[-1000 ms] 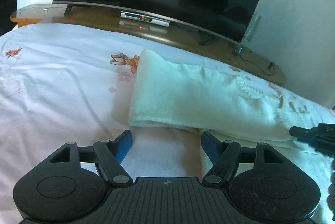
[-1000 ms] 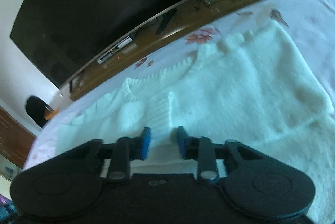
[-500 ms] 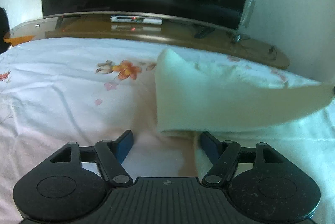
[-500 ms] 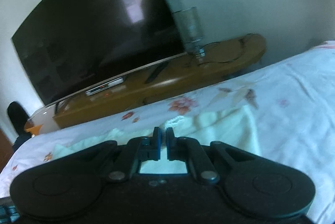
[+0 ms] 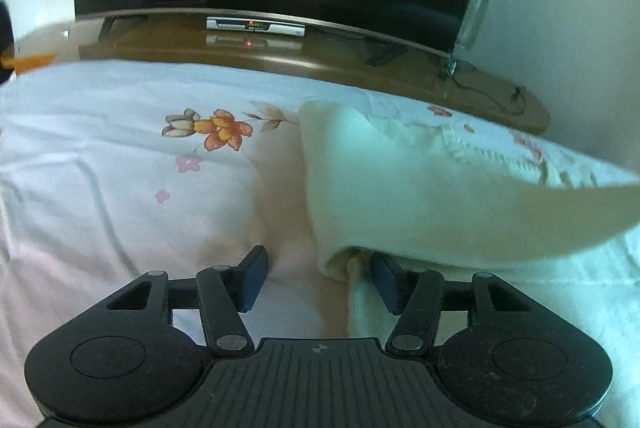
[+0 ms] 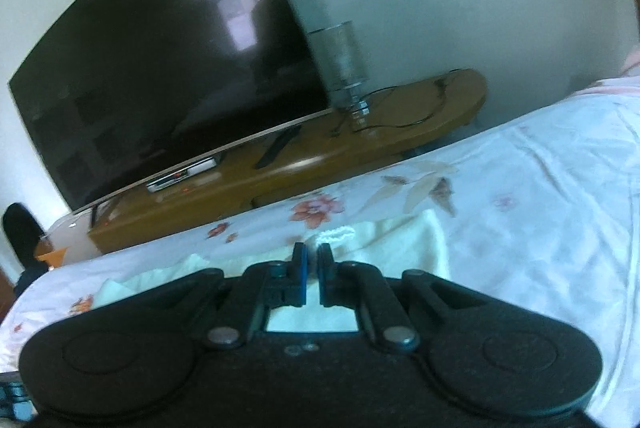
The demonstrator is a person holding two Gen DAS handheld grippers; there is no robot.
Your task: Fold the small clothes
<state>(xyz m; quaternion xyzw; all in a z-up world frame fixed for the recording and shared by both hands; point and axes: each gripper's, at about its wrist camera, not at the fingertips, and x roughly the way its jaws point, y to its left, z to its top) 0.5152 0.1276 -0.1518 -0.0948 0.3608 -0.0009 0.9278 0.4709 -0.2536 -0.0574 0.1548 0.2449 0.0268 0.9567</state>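
The pale knitted sweater (image 5: 420, 195) lies on the flowered bedsheet (image 5: 100, 187), from the centre out to 3 o'clock in the left wrist view, its right part lifted off the bed. The left gripper (image 5: 318, 278) stands released, with a sweater edge just inside its right finger and no pinch. The right gripper (image 6: 313, 260) is clenched; sweater fabric lies at its tips, but a hold cannot be told. A television (image 6: 160, 67) stands on a wooden stand (image 6: 360, 147) at 12 o'clock.

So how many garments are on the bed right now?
1. A pale knit sweater lies on the floral bedsheet, one part lifted over the rest. Anything under it is hidden.
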